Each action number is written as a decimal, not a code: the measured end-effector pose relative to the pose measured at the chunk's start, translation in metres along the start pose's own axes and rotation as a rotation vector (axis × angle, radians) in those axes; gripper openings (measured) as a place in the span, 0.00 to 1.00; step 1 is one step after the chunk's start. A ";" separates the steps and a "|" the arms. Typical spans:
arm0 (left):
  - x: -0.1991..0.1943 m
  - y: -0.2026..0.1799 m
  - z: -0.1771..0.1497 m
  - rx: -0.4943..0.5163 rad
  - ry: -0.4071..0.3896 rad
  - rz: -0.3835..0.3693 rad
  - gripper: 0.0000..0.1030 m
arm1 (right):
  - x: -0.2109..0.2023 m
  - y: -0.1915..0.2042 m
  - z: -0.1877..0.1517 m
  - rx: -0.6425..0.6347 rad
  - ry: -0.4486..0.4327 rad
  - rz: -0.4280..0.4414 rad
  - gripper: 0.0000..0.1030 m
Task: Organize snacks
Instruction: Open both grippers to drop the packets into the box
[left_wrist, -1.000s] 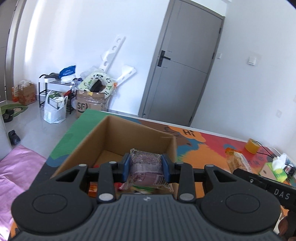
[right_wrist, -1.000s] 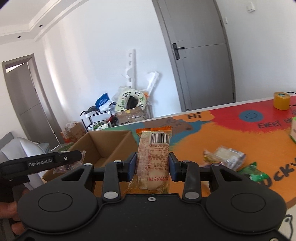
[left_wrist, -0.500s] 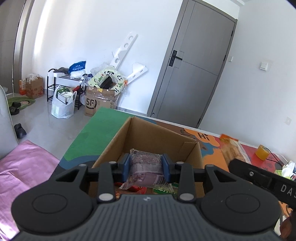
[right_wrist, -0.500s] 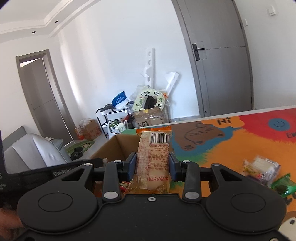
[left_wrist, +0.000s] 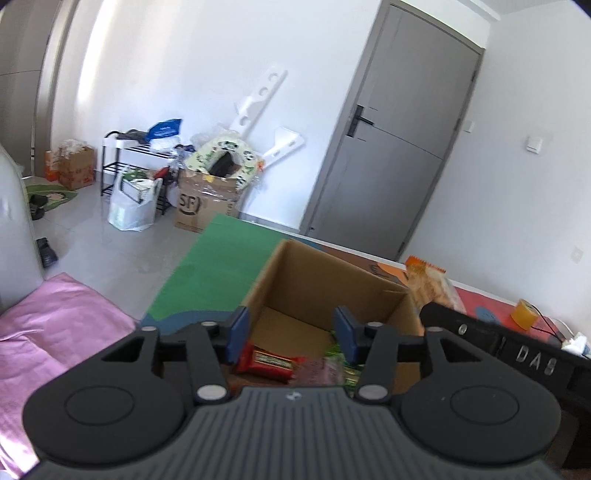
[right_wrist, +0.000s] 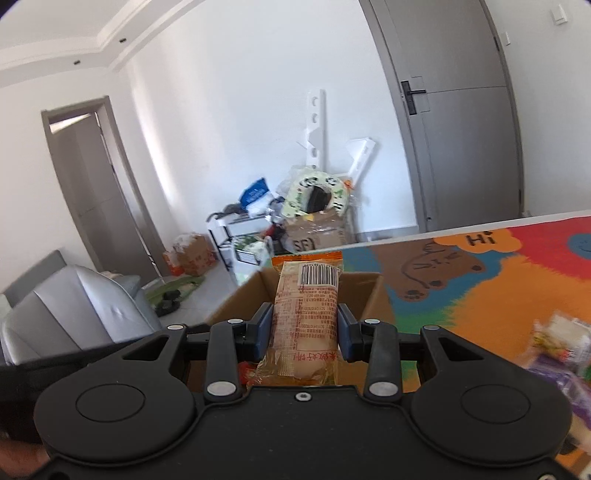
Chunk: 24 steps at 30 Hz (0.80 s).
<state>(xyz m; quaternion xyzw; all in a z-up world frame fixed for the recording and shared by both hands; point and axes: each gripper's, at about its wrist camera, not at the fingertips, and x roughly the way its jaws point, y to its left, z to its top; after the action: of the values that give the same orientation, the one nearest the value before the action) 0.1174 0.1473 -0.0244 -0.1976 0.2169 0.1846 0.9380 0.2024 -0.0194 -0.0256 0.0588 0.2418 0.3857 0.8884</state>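
Dropped from the opening left gripper (left_wrist: 291, 334), the pink packet (left_wrist: 319, 369) lay in the box (left_wrist: 328, 273) (right gripper (right_wrist: 304, 328) angled downward, clamped on its orange snack (right_wrist: 306, 317)).

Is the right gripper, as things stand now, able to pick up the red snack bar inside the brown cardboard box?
Probably not: the right gripper is shut on an orange snack packet, so nothing else fits between its pads.
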 end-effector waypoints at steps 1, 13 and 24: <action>-0.001 0.003 0.001 -0.006 -0.002 0.007 0.50 | 0.002 0.001 0.001 0.006 -0.004 0.021 0.38; 0.001 -0.009 -0.003 -0.004 0.003 0.026 0.81 | -0.022 -0.026 -0.010 0.065 0.003 -0.047 0.69; -0.004 -0.048 -0.016 0.045 0.017 -0.031 0.82 | -0.062 -0.064 -0.018 0.123 -0.043 -0.139 0.94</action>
<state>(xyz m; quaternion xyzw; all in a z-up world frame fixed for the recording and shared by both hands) 0.1292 0.0976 -0.0217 -0.1815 0.2258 0.1637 0.9430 0.1997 -0.1100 -0.0364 0.1046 0.2494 0.3062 0.9127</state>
